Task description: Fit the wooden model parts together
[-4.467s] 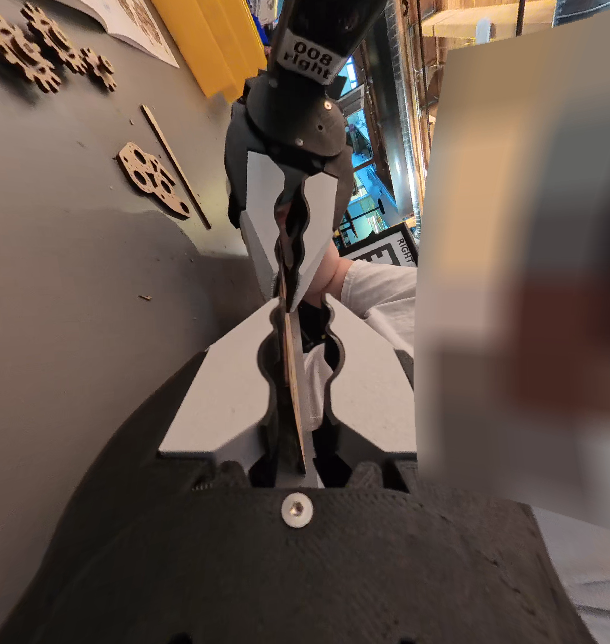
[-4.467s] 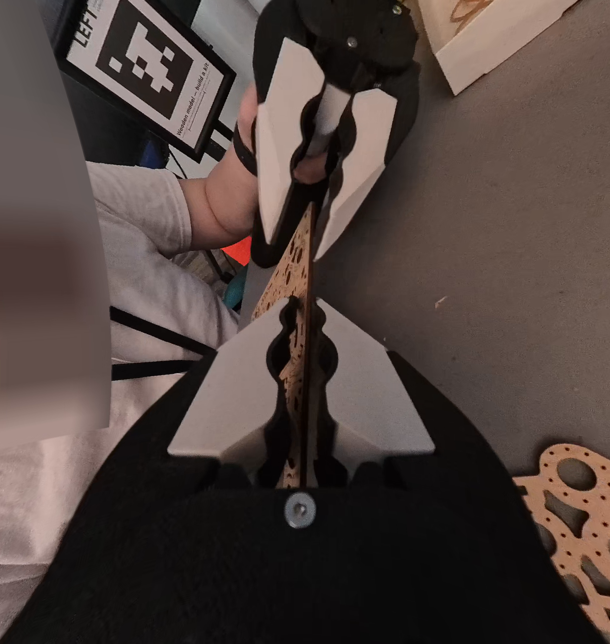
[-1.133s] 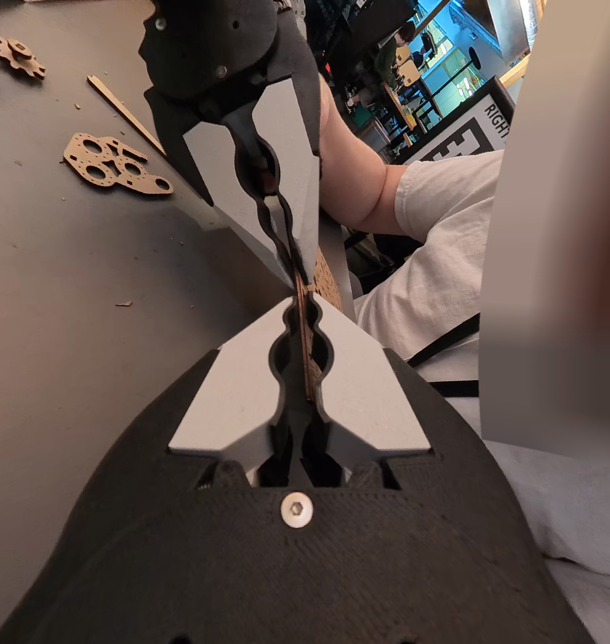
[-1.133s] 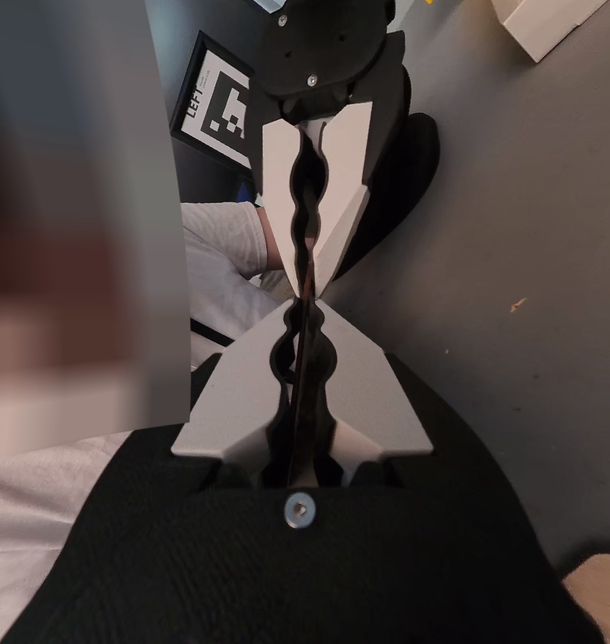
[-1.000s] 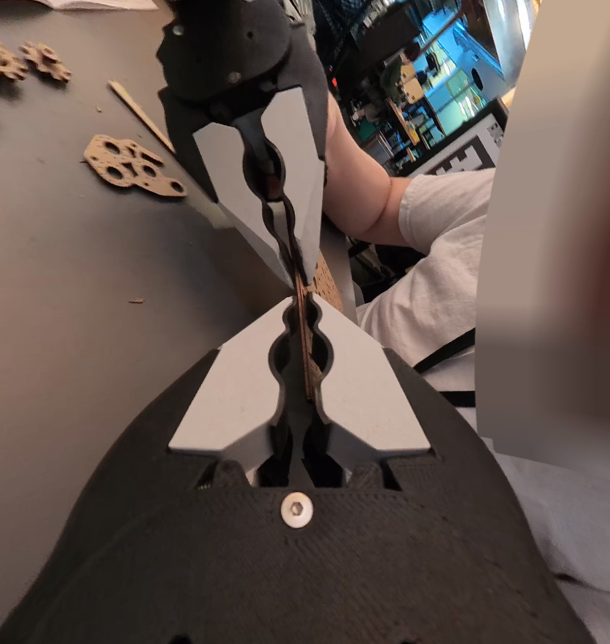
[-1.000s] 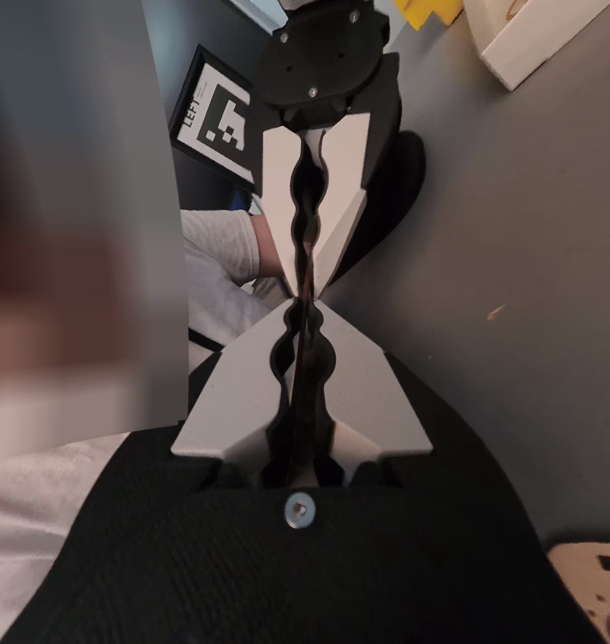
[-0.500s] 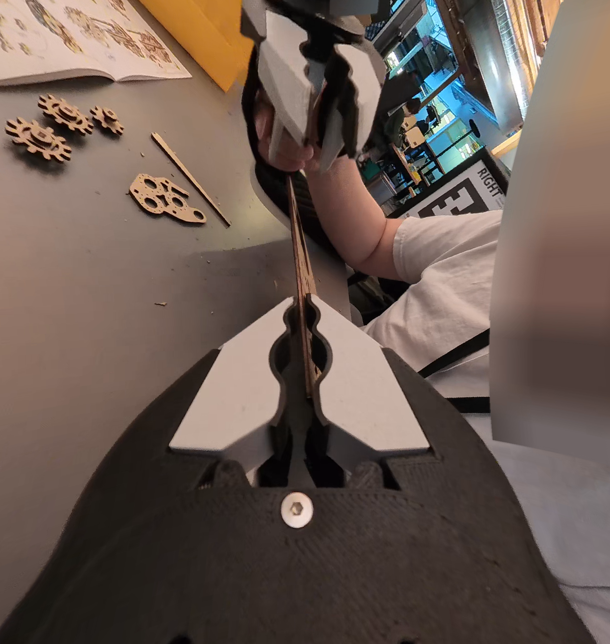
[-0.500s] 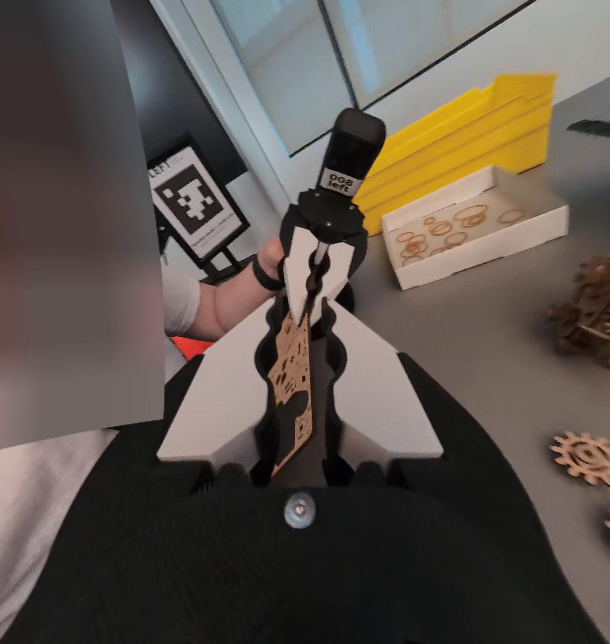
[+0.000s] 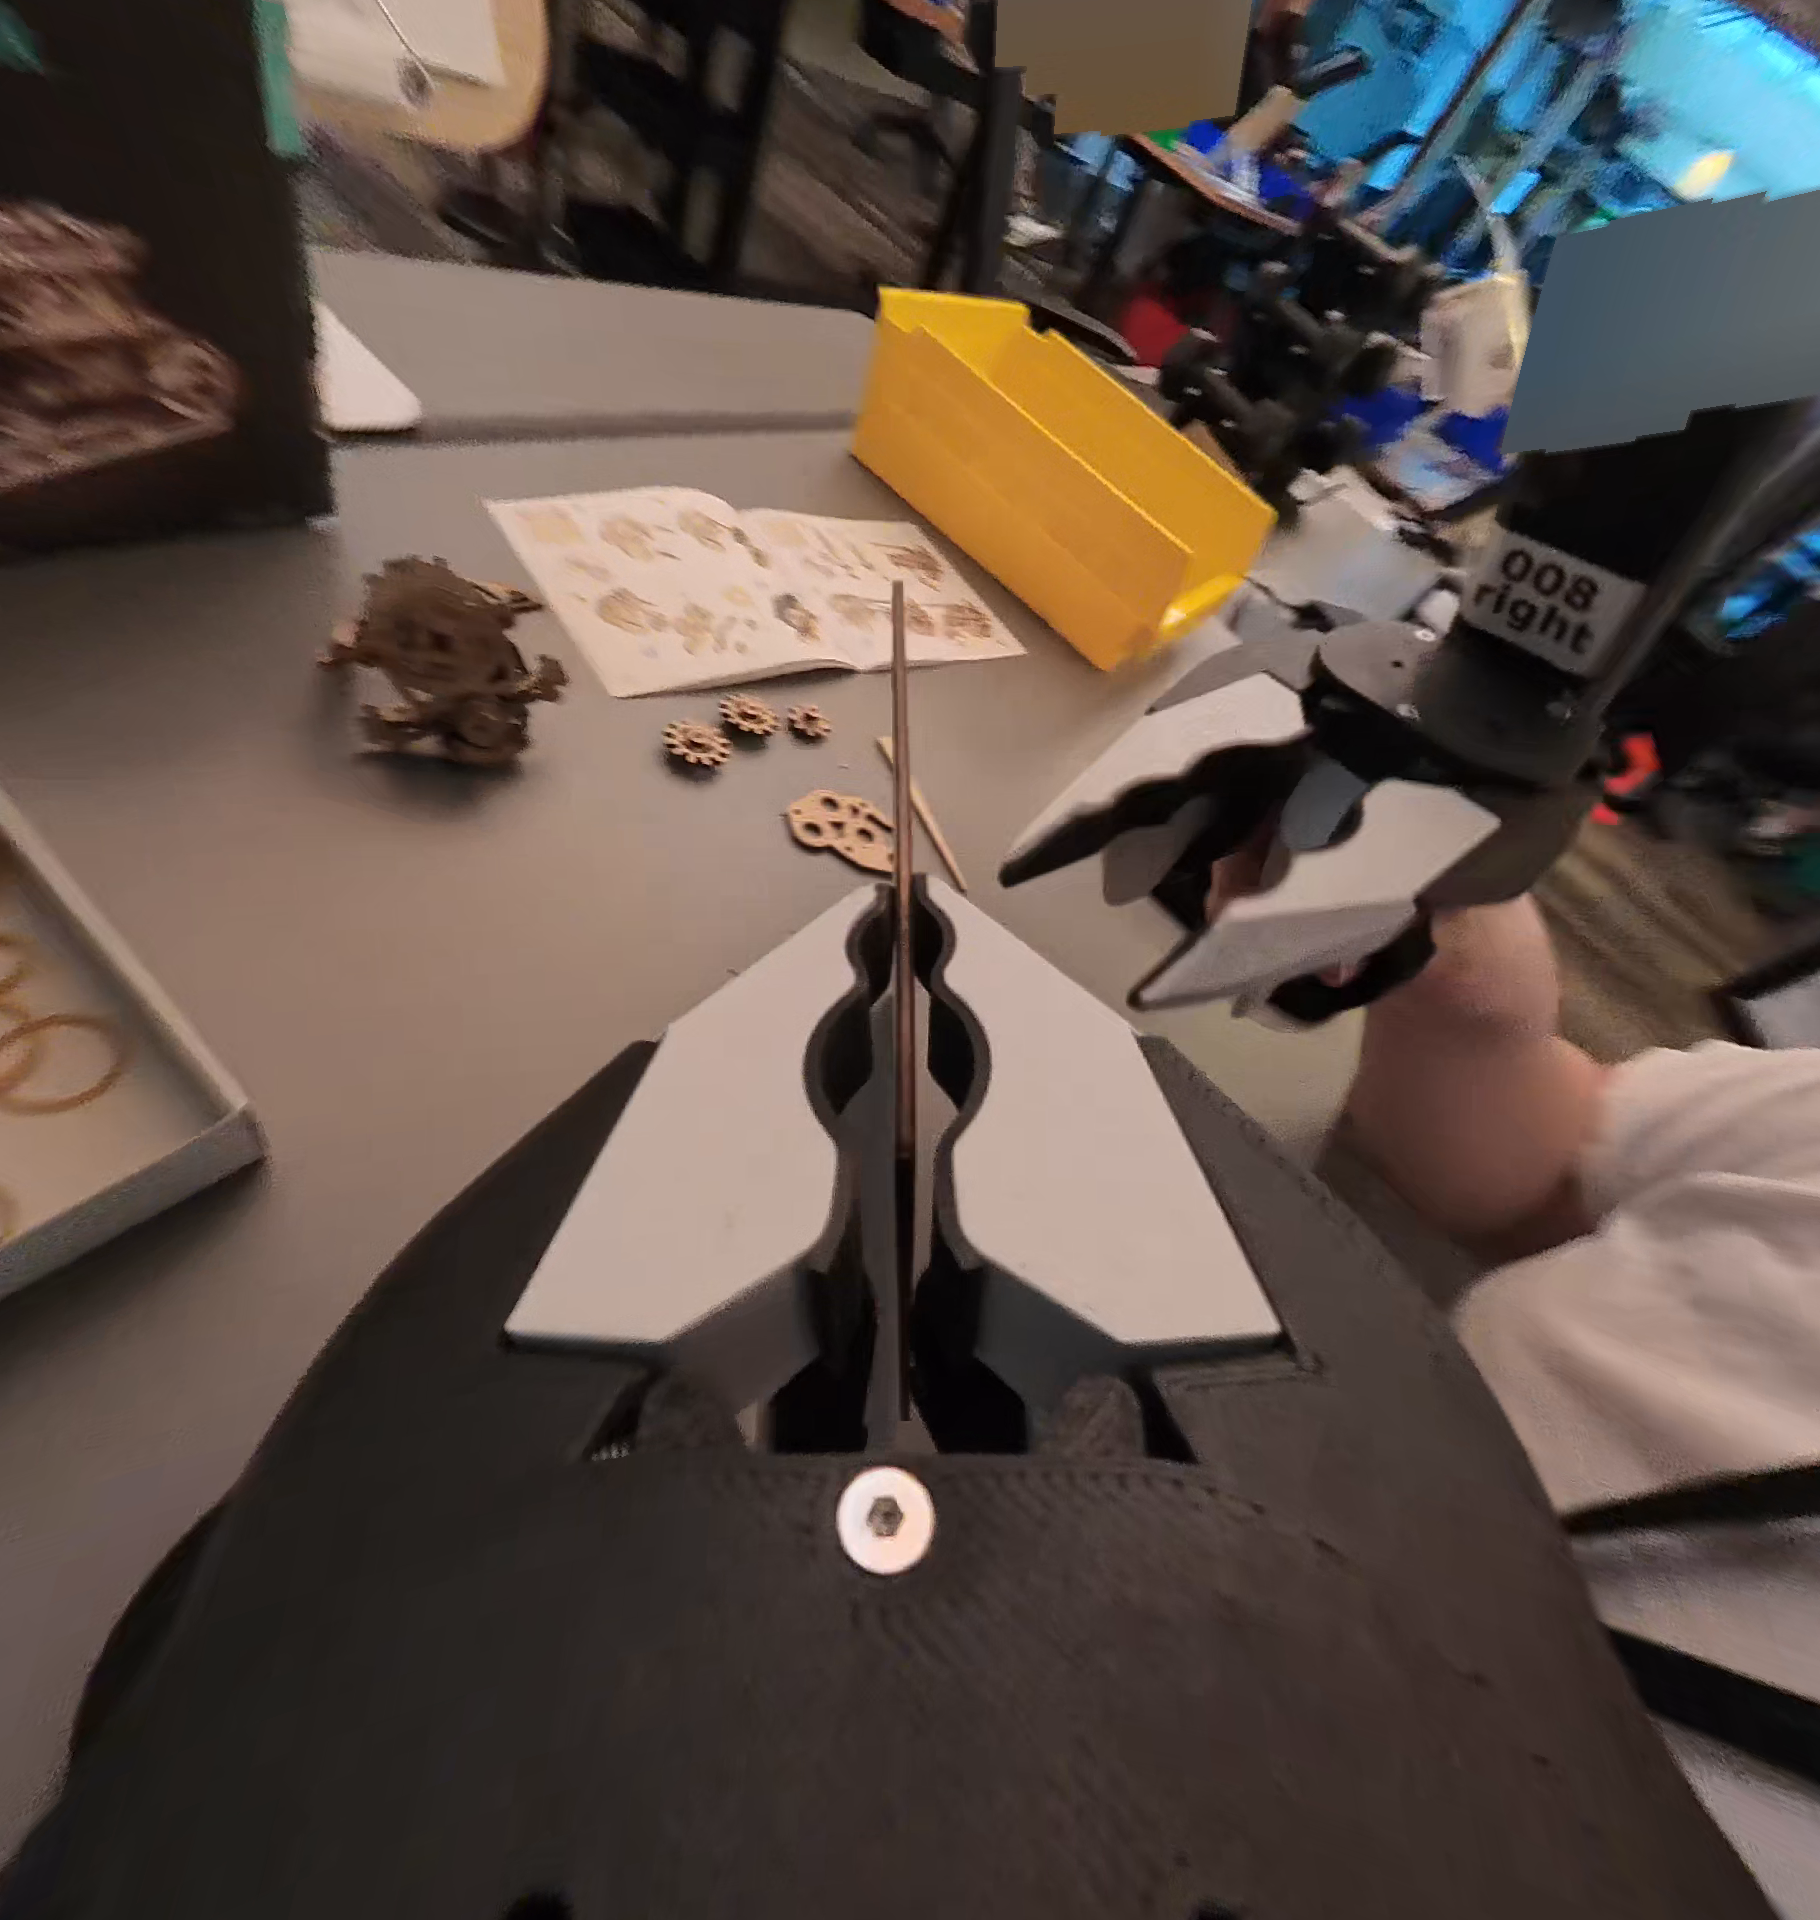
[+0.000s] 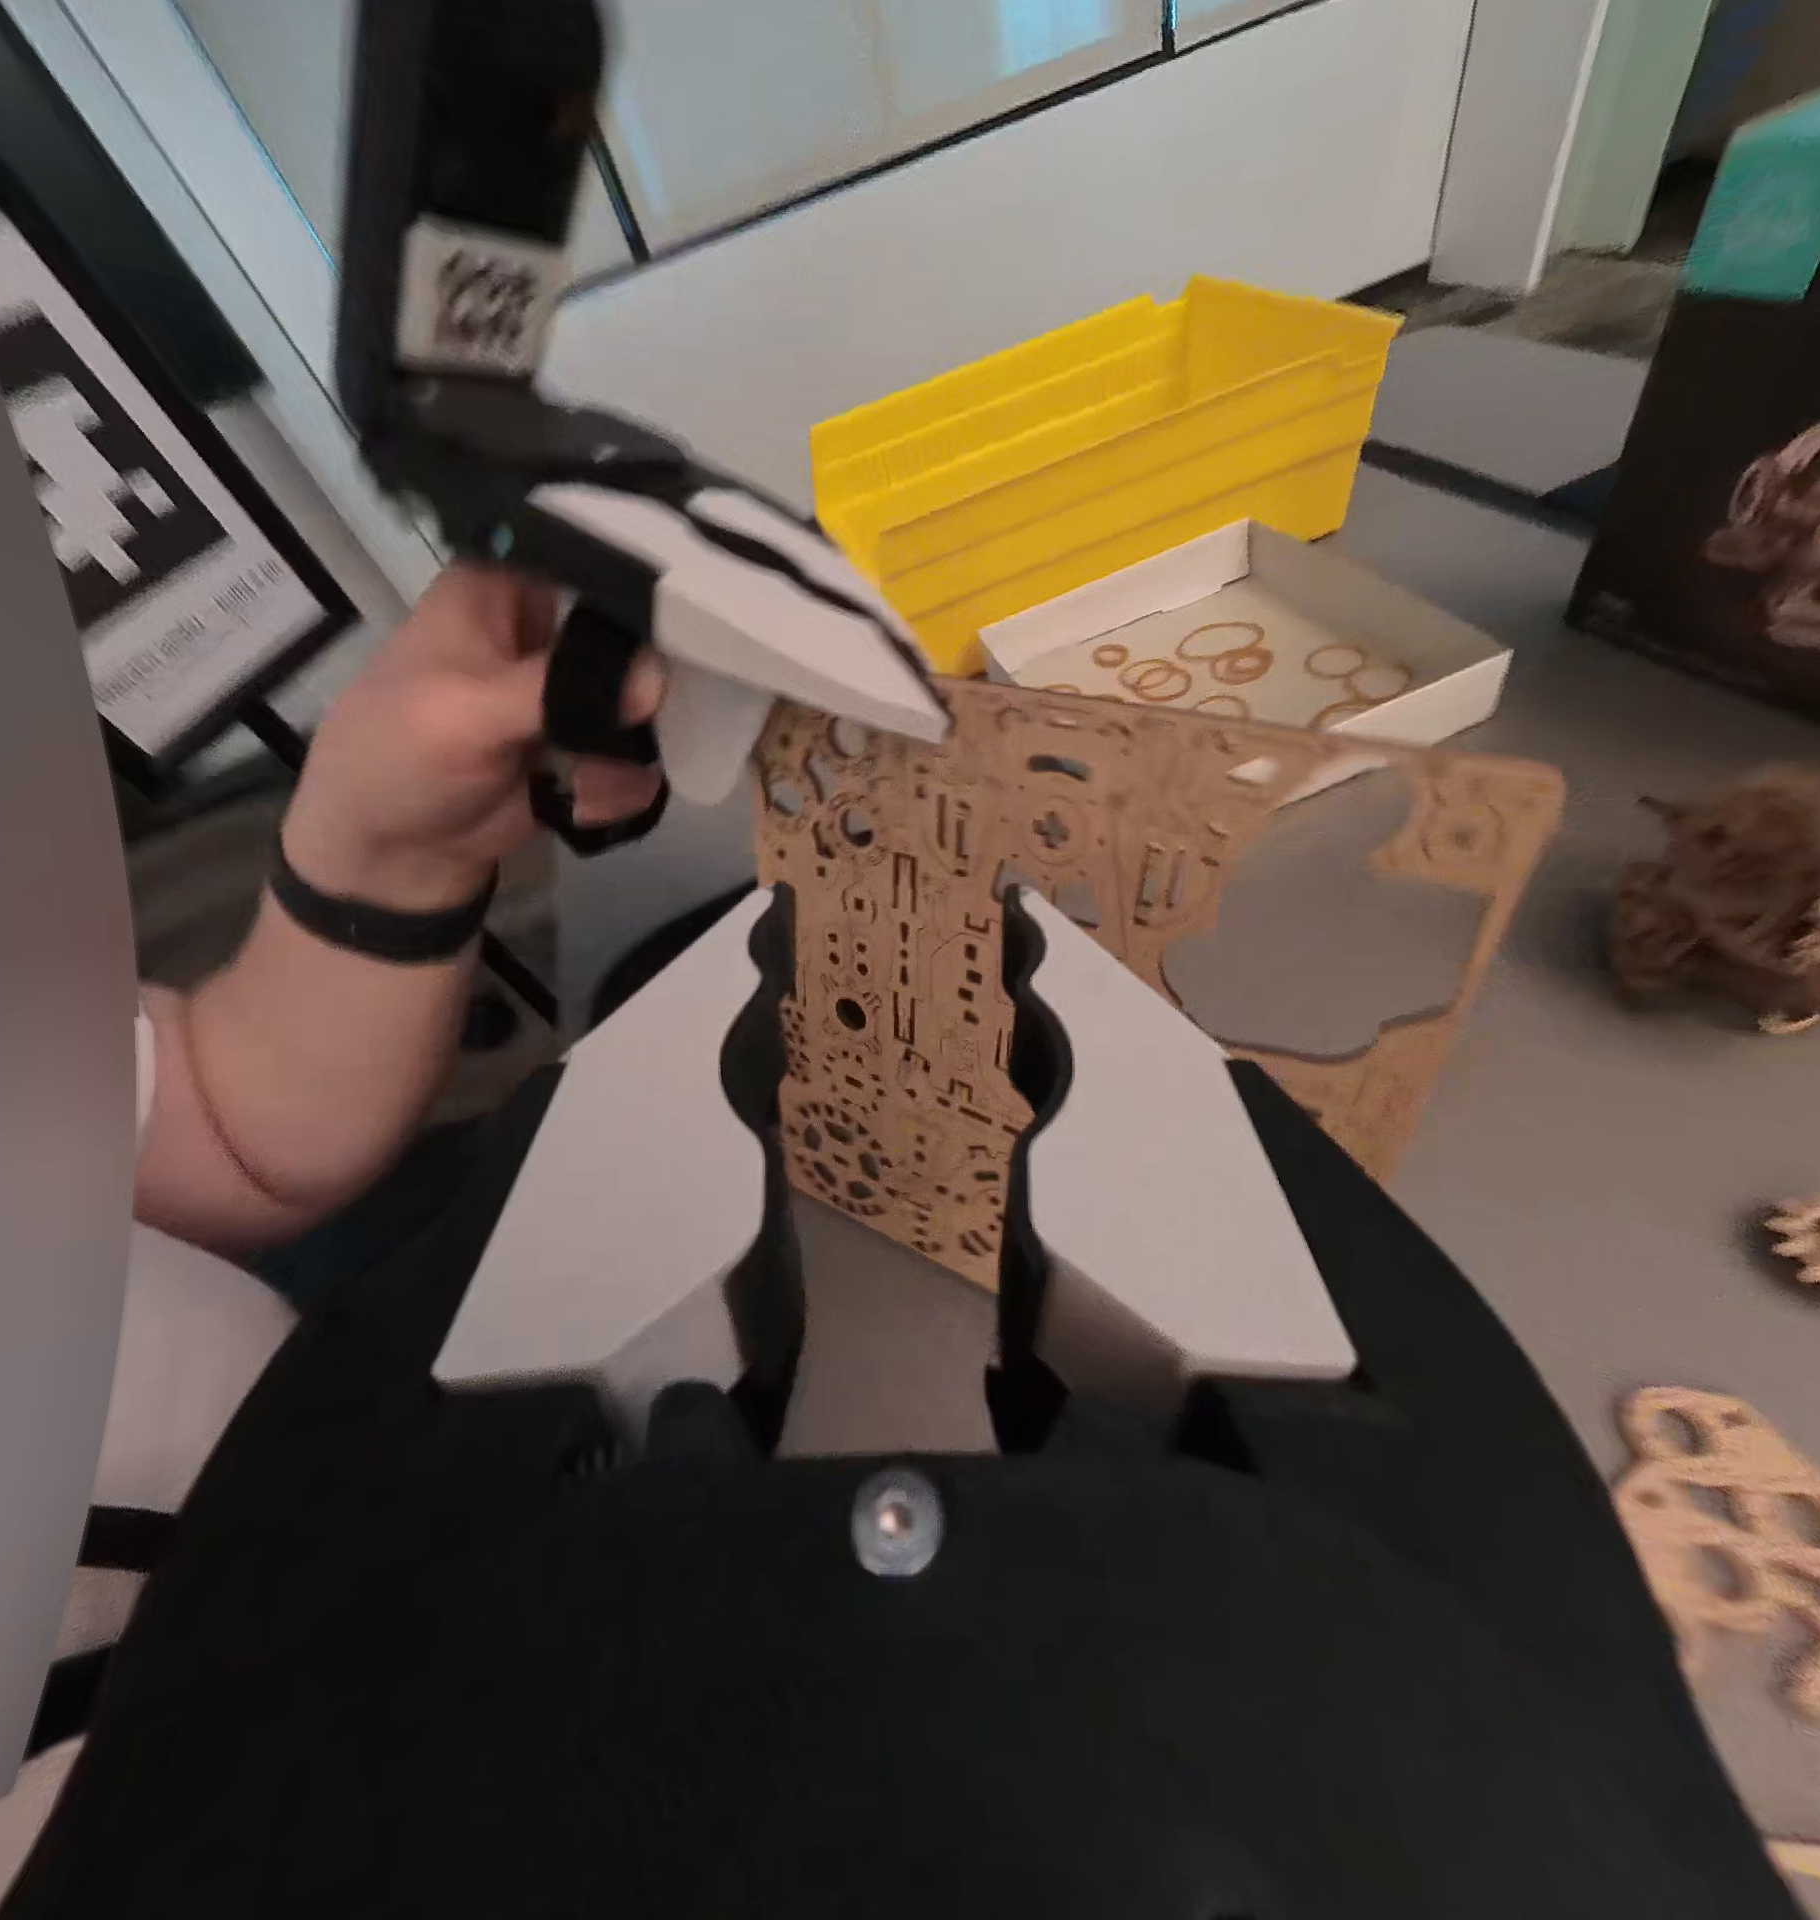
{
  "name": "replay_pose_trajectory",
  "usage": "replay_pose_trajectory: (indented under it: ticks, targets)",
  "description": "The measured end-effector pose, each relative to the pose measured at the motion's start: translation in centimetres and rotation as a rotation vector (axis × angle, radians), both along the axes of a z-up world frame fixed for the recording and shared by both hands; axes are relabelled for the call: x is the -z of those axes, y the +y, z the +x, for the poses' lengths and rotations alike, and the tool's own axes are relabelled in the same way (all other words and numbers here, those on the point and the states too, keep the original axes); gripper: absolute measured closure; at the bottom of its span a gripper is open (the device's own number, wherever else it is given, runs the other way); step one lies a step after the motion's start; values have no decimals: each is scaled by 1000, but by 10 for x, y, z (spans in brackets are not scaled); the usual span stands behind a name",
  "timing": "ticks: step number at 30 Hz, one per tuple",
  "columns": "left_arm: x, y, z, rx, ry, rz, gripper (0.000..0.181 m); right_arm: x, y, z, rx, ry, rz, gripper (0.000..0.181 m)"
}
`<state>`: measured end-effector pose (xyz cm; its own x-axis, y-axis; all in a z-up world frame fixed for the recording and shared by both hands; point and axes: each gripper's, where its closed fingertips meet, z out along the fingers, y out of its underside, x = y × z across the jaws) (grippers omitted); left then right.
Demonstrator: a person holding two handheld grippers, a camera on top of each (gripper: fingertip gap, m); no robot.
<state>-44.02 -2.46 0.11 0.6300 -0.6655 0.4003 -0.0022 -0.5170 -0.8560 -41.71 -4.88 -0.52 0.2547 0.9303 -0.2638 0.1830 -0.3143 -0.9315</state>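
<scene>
L gripper (image 9: 901,894) pinches laser-cut wooden sheet (image 10: 1145,883) edge-on, frame centre; R gripper (image 10: 890,914) spread wide, empty, right side of left wrist view.

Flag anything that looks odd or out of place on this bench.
Nothing spilled or broken. The wooden sheet in the left gripper has a large hole where parts were punched out; loose gears lie scattered by the booklet.

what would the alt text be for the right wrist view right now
The open right gripper faces a laser-cut wooden parts sheet, which the left gripper pinches at its top left edge above a grey table. Behind stand a yellow bin and a white tray of rings.
</scene>
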Motion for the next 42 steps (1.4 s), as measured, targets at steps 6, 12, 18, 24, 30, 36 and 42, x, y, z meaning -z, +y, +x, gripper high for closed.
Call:
replay_pose_trajectory:
  ticks: [6, 12, 18, 24, 30, 36, 42]
  targets:
    - [-5, -35, 5, -214, 98, 163, 180, -17, -15, -4, -165, 161, -514, 148]
    - [-7, -52, 26, -324, 266, 303, 180, -8, -19, 4, -123, -29, -749, 143]
    - [-9, -61, 55, -393, 468, 459, 179, -3, -26, 21, 9, -334, -833, 145]
    - [-11, -83, 100, -341, 379, 502, 122, 14, -46, 65, 44, -667, -888, 174]
    - [-31, -96, 76, -60, 84, 366, 103, 15, -81, 98, -461, -968, -547, 179]
    - [-38, -64, 42, 185, -97, 233, 110, 19, -86, 98, -669, -991, -310, 179]
    - [1, -63, 57, 394, -142, 44, 119, 21, -62, 93, -658, -921, -314, 179]
